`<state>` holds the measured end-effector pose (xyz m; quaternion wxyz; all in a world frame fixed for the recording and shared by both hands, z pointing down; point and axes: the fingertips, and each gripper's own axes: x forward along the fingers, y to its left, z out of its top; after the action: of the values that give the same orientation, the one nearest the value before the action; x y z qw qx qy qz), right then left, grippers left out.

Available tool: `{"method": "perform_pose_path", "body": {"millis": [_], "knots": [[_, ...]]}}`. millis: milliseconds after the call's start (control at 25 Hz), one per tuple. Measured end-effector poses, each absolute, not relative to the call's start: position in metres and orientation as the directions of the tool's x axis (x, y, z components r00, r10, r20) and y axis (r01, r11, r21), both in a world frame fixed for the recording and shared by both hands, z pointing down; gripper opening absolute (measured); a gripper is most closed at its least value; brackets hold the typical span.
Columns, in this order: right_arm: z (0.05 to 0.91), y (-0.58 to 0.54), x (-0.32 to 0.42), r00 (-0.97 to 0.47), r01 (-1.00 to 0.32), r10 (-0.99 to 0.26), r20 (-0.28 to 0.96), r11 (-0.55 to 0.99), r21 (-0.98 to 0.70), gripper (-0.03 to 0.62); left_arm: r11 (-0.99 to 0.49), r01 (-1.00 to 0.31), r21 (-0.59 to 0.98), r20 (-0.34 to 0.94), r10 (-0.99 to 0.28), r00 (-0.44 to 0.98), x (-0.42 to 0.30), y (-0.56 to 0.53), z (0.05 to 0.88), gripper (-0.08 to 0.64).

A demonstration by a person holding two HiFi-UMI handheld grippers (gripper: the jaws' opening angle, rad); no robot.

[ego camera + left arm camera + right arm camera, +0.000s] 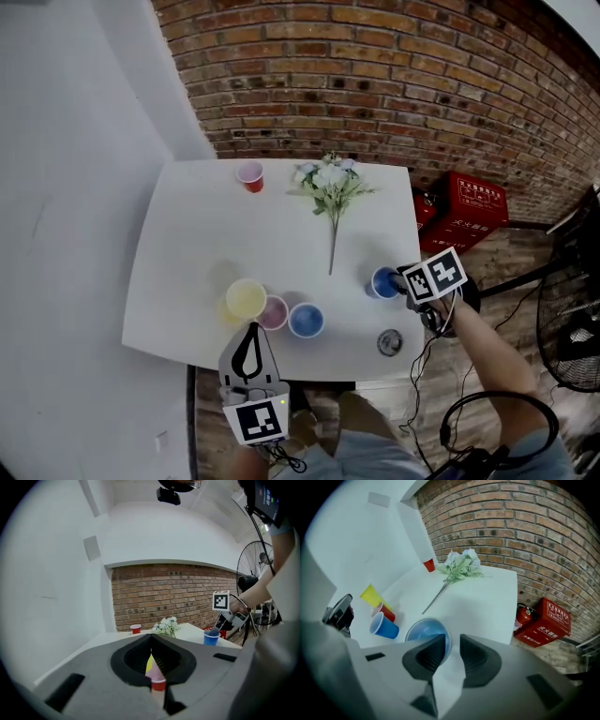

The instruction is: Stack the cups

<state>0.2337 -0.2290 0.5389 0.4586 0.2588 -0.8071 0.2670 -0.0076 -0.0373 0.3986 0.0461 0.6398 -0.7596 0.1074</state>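
Cup stacking on a white table (187, 244): blue cup (384, 282) upright near the right edge, mouth up and empty. Over it, right gripper (452, 638) pitched steeply down from a bare forearm (487, 347) reaching in from the near right, cables (424, 361) trailing below the wrist. Jaws apart, straddling the cup's near wall, one over the mouth, the other outside; pads apparently not pressing, though contact with the rim hard to judge at this angle. At the near edge, left gripper (251, 328) held almost level, tips closed together on nothing, aimed at three cups just ahead. In that close-set row, left to right from the head view: yellow cup (246, 298), pale-lined red cup (273, 312) and second blue cup (306, 321), all upright. Well apart at the far edge, lone red cup (250, 175). Between far and near cups, spray of white flowers (330, 187) lying flat, stem pointing toward the near edge. Small grey round object (390, 342) close to the front right corner, near the forearm. Beyond the table, brick wall (375, 84), red box (473, 211) and fire extinguisher (524, 618) on the floor, fan (572, 328) at far right.
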Motion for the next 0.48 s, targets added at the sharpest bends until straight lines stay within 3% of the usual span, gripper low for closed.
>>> {"method": "perform_pose_path", "body": {"millis": [120, 480], "knots": [[0.536, -0.231, 0.234, -0.447, -0.673, -0.182, 0.876, 0.713, -0.196, 0.039, 0.168, -0.980, -0.109, 0.208, -0.960, -0.188, -0.011, -0.036, 0.397, 0.009], [0.487, -0.219, 0.195, -0.544, -0.629, -0.134, 0.828, 0.719, -0.297, 0.028, 0.190, -0.976, -0.108, 0.170, -0.964, -0.206, -0.024, -0.027, 0.388, 0.009]]}}
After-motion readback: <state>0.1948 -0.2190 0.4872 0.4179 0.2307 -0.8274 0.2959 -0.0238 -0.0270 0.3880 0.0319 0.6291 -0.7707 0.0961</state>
